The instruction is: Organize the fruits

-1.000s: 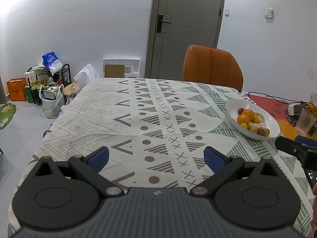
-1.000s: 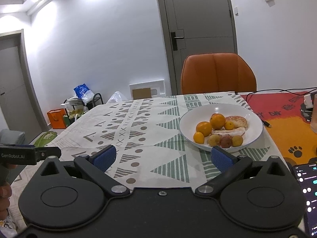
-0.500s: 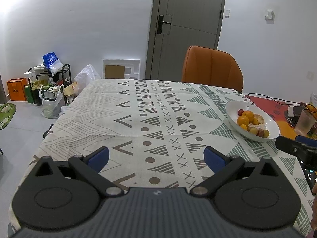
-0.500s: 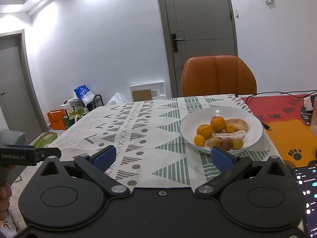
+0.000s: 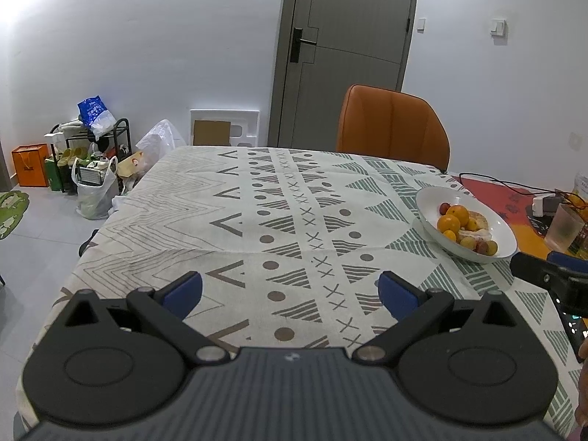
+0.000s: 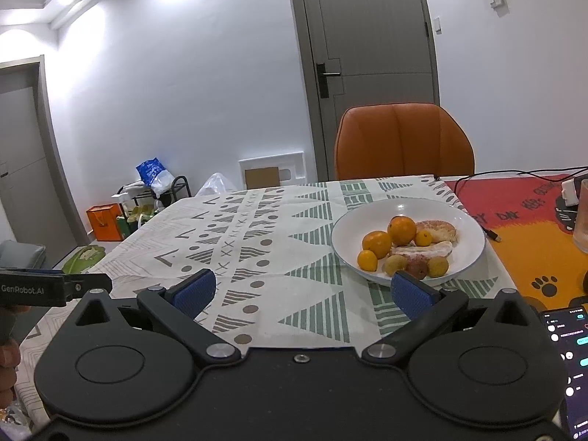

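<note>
The patterned tablecloth [image 6: 279,257] is stretching bare under both claws, the left gripper [image 5: 290,290] and right gripper [image 6: 301,290] each hovering with fingers spread wide, grasping nothing. Beyond the right one, the white plate [image 6: 466,257] is holding all the fruits [image 6: 404,246] together. Over the last second the plate is drifting slightly farther off, so both claws appear to be easing back, which fits either a finished sort or one about to begin.

walls [image 5: 165,55]: white | door [image 5: 345,51]: grey, shut | chair [image 6: 404,141]: orange, behind table | floor [image 5: 40,242]: grey tile

Left gripper [image 5: 290,290], right gripper [image 6: 303,292]: jaws apart.
</note>
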Demonstrator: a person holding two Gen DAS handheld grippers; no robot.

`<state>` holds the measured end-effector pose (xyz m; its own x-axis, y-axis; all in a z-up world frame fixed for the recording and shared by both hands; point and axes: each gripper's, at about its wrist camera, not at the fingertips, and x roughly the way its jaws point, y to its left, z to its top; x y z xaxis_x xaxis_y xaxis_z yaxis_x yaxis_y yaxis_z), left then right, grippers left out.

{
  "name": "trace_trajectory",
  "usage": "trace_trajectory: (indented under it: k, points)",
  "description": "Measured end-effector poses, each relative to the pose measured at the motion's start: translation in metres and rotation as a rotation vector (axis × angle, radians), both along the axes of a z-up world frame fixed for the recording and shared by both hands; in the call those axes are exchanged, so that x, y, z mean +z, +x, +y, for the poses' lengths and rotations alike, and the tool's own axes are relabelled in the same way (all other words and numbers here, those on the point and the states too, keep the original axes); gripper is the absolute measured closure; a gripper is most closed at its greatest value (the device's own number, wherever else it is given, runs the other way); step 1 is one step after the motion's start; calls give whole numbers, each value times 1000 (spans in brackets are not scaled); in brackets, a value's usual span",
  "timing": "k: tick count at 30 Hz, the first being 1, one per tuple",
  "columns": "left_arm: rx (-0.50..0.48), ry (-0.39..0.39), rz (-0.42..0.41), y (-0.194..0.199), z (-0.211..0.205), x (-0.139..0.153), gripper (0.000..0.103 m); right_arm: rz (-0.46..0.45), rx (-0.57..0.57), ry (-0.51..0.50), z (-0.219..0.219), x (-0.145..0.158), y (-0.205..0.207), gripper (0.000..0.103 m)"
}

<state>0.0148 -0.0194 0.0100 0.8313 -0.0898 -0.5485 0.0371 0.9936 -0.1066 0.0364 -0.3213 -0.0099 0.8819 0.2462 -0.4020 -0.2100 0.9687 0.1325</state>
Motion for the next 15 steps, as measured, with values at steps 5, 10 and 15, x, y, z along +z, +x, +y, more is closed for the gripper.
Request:
trace_trajectory:
  k: [5, 10, 15]
  points:
    - [-5, -8, 7, 1, 0, -1, 2, 1, 0, -1, 0, -1, 0, 0]
    - [-2, -4, 7, 2, -2, -2, 2, 7, -3, 0, 0, -2, 0, 0]
    - [-4, -3, 14, 4, -2, -5, 2, 15, -1, 0, 1, -6, 1, 0]
